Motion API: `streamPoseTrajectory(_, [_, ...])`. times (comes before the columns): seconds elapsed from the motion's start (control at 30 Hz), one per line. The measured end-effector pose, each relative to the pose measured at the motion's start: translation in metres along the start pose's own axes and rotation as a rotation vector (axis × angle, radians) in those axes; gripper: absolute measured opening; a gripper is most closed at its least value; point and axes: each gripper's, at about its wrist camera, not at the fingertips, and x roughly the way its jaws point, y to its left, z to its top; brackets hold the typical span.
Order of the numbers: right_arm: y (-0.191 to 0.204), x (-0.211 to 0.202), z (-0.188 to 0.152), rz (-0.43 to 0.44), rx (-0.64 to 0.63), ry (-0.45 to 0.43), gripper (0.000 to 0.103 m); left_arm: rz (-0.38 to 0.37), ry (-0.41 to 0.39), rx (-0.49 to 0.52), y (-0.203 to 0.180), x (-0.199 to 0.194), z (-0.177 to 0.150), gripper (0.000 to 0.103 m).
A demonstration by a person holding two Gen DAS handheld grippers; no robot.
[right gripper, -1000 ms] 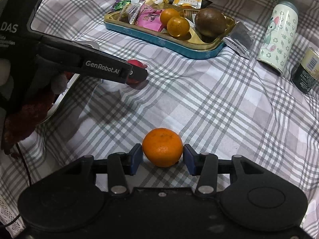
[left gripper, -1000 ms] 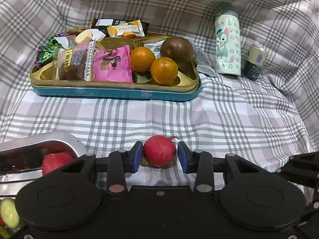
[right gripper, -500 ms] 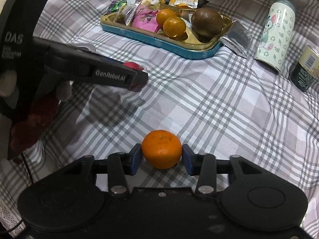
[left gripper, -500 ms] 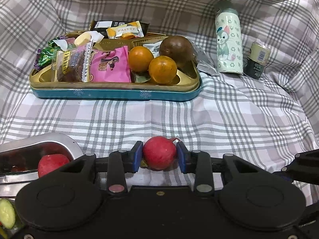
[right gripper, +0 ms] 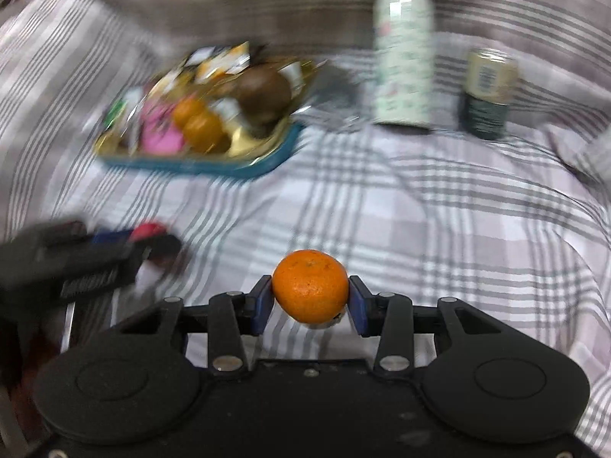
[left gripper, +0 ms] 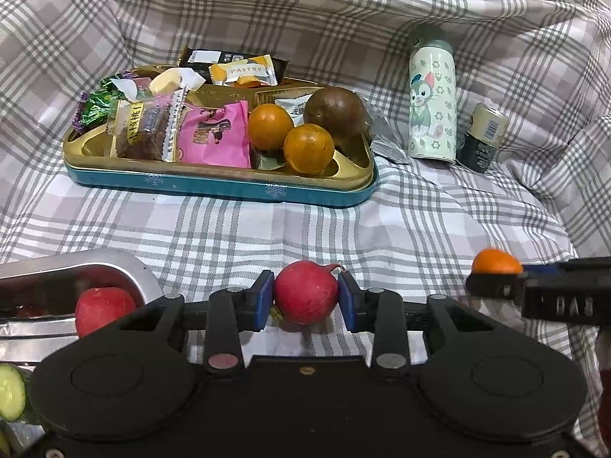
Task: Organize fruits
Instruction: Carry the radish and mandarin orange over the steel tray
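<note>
The left gripper (left gripper: 306, 297) is clamped on a red radish (left gripper: 306, 292); the right gripper (right gripper: 310, 300) is clamped on a mandarin (right gripper: 310, 286). At eleven o'clock sits the snack tin (left gripper: 229, 187), holding two oranges (left gripper: 308, 148).

Red round fruit (left gripper: 306, 292) and orange mandarin (right gripper: 310, 286) each clamped between jaws, both near side of teal tin tray (left gripper: 214, 185).

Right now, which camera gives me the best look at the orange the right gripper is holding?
The right wrist view: the orange sits sharp and whole between the right gripper pads, though the background is blurred. The left wrist view shows only its top at the right edge, above that gripper's black finger.
</note>
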Motion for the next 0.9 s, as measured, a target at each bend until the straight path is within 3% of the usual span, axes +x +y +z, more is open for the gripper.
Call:
streamPoseTrajectory(0.23, [-0.005, 0.001, 0.008, -0.063, 0.09, -0.039, 0.043, 0.022, -0.031, -0.031, 0.002, -0.019, 0.001, 0.044])
streamPoseTrajectory(0.37, [0.005, 0.0, 0.01, -0.102, 0.067, -0.065, 0.043, 0.04, -0.058, -0.053, 0.007, -0.036, 0.005, 0.044])
streamPoseTrajectory(0.5, [0.015, -0.003, 0.012, -0.058, 0.074, -0.071, 0.043, 0.076, -0.093, -0.076, 0.02, -0.06, 0.004, 0.044])
streamPoseTrajectory(0.9, [0.08, -0.022, 0.005, 0.091, -0.004, -0.116, 0.043, 0.292, -0.164, -0.183, 0.088, -0.147, -0.023, 0.044])
